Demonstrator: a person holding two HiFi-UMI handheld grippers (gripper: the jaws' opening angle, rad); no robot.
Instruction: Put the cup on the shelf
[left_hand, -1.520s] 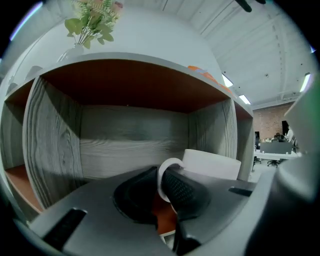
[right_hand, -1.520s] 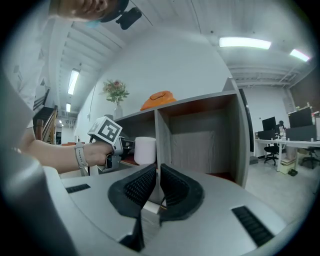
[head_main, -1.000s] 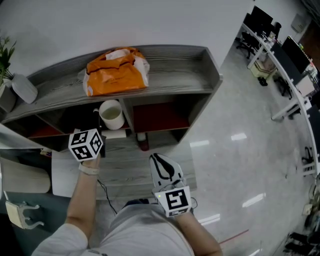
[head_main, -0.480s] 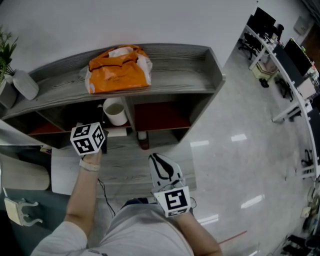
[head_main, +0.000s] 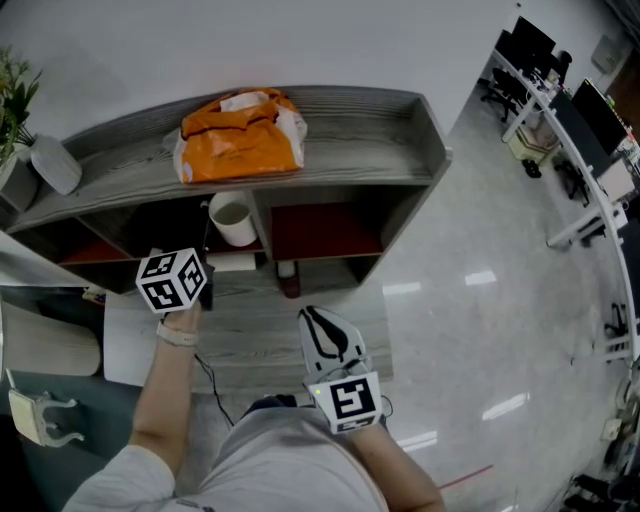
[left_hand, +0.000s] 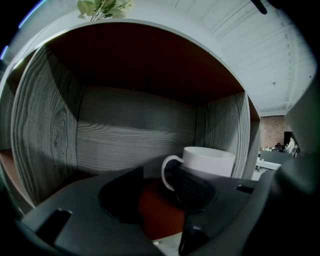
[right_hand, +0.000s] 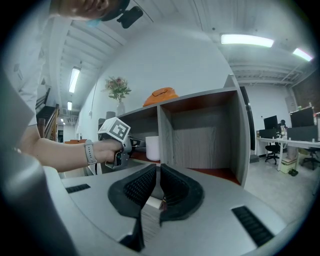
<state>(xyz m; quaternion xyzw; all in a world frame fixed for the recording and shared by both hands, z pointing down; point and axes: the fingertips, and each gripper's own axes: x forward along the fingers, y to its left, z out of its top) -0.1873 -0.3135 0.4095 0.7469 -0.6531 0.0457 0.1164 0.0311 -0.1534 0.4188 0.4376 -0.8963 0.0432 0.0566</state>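
The white cup (head_main: 233, 220) stands upright on the red-brown floor of the grey shelf's (head_main: 350, 110) left lower compartment, close to the middle divider. My left gripper (head_main: 200, 275) sits just in front of it, jaws opening and wide apart. In the left gripper view the cup (left_hand: 210, 160) and its handle show just beyond the right pad (left_hand: 192, 187), and nothing lies between the pads of the left gripper (left_hand: 157, 180). My right gripper (head_main: 325, 325) hangs low near my body, shut and empty. From the right gripper (right_hand: 156, 172) the cup (right_hand: 152, 147) shows far off.
An orange bag (head_main: 240, 135) lies on the shelf top, with a white vase (head_main: 50, 165) and plant at its left end. A small red thing (head_main: 290, 290) stands under the shelf. The right compartment (head_main: 320, 230) holds nothing. Desks and chairs (head_main: 560, 110) line the far right.
The cup went deeper into the compartment and now stands alone. My left gripper let it go, opened and drew back slightly. The right gripper stayed still.
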